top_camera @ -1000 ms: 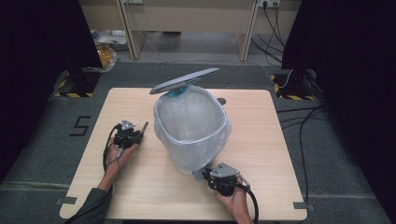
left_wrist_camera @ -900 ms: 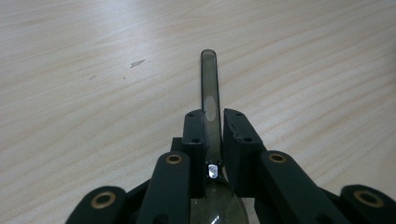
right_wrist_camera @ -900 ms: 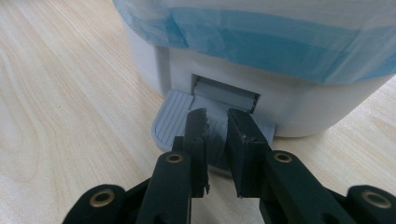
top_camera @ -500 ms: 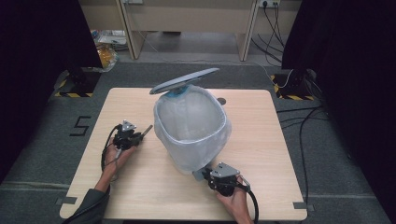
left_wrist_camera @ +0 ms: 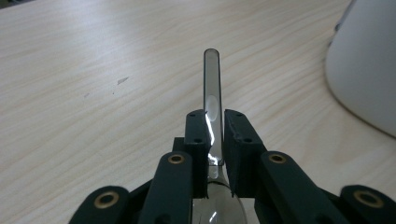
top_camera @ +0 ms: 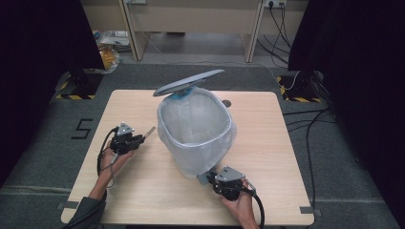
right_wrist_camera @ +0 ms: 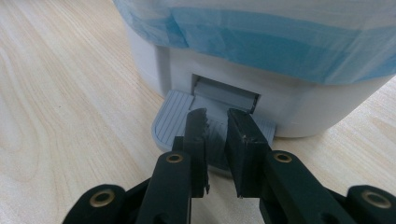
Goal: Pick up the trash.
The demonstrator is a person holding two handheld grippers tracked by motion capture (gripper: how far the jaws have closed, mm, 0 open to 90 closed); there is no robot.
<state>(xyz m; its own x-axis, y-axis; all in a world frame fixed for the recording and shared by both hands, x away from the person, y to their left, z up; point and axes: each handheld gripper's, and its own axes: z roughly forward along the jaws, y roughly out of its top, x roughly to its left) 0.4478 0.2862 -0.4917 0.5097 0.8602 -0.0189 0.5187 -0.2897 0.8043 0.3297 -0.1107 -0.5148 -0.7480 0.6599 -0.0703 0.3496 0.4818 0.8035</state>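
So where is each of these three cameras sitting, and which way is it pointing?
High view: fixed above the person's side, looking forward and down on the table, the pedal bin with its lid up; both forearms and grippers show.
Left gripper view: rides the left gripper, looking along its jaws, shut on a spoon by its handle.
Right gripper view: rides the right gripper, facing the bin's pedal, its shut jaws over it.
Shared: the bin's white wall and wooden tabletop appear in all three.
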